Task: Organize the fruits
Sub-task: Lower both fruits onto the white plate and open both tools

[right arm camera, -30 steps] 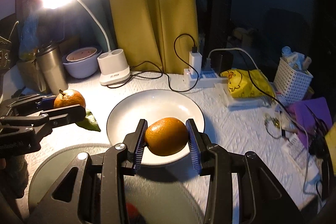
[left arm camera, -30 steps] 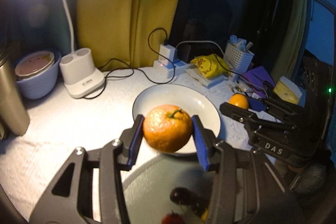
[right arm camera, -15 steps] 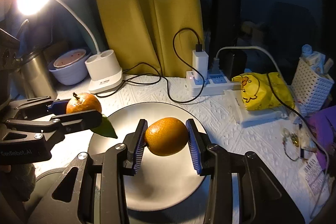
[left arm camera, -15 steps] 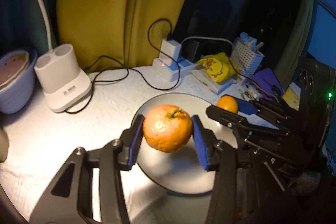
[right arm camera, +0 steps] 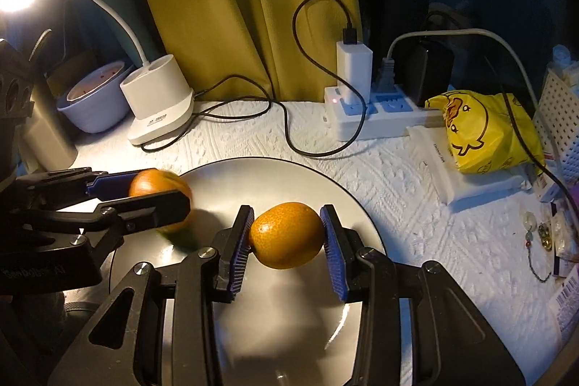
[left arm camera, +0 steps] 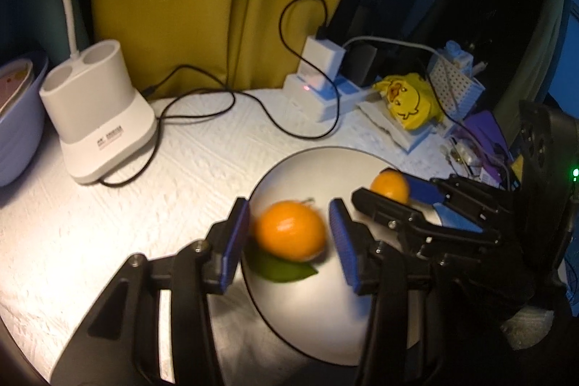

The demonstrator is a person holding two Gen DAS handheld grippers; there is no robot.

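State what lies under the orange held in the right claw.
Under the orange in the right claw lies the plate, with a dark shadow on it. The fruit covers the patch straight below, so whether it touches the plate cannot be seen.

Both views are taken close, angled down along the fingers; the plate (left arm camera: 300, 169) (right arm camera: 347, 198) is shared, seen from opposite sides.

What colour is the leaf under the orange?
Green. The leaf shows best in the left wrist view, just under the orange.
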